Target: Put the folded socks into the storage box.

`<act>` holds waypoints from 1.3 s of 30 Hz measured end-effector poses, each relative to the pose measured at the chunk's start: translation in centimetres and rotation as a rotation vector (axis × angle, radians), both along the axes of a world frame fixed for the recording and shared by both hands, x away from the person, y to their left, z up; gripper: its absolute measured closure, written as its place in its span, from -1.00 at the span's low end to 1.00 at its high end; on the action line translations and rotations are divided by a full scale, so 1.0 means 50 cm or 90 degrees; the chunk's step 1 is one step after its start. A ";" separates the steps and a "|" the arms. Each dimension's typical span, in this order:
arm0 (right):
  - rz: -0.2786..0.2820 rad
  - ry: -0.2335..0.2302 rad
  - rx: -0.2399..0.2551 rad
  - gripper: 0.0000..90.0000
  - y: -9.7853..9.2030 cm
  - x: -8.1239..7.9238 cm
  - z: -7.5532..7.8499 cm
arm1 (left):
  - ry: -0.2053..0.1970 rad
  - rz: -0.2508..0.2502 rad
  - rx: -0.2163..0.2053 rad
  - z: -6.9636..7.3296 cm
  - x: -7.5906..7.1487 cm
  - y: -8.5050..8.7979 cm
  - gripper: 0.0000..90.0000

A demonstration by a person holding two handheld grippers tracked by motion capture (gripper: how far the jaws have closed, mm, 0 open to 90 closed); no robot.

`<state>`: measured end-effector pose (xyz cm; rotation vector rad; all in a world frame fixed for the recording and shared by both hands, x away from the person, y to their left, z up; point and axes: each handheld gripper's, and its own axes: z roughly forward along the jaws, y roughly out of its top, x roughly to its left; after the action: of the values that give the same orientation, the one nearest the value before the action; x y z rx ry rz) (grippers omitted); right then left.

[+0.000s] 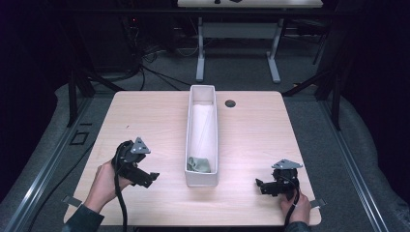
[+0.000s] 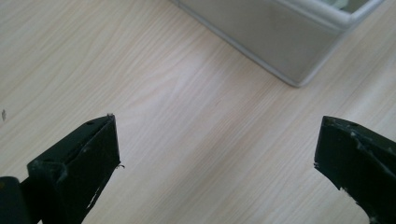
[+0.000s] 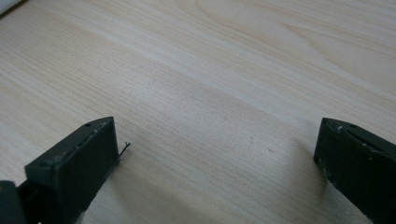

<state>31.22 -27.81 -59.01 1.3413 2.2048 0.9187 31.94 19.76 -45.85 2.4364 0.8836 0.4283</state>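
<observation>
The worktop (image 1: pixel 251 125) is pale wood, with a small dark round grommet (image 1: pixel 230 103) near its far edge. A long, narrow white bin (image 1: pixel 201 180) lies along its middle, running from the far edge toward the person. Inside it, a white sheet (image 1: pixel 202 123) lines the far and middle stretch, and a crumpled greenish cloth (image 1: pixel 198 165) sits at the near end, against the bin's near wall.

The left gripper (image 1: pixel 153 176) is held low over the worktop to the left of the bin's near end, pointing toward it and well short of touching. In the left gripper view its fingers (image 2: pixel 88 154) stand wide apart with bare wood between them, and the bin's near corner (image 2: pixel 299 70) lies just ahead, with a sliver of the cloth over the rim at the top edge.

The right gripper (image 1: pixel 259 184) is held low to the right of the bin, near the worktop's near edge, pointing left toward the bin and well apart from it. In the right gripper view its fingers (image 3: pixel 88 154) are likewise wide apart, holding nothing, with plain wood grain between them.

The cloth lies in the bin between the two grippers, touched by neither.
</observation>
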 end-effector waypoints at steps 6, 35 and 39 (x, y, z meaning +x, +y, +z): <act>0.000 0.000 0.000 -1.00 0.000 0.000 0.000 | 0.010 0.035 -0.019 -0.044 0.007 0.044 -1.00; 0.000 -0.001 0.000 -1.00 0.000 0.000 0.000 | 0.020 0.193 -0.083 -0.248 0.036 0.152 -1.00; 0.000 0.000 0.000 -1.00 0.000 0.000 0.000 | -0.008 0.199 -0.108 -0.256 0.034 0.161 -1.00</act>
<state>31.22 -27.81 -59.01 1.3416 2.2046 0.9193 33.64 27.80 -58.66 2.1456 1.2479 0.4587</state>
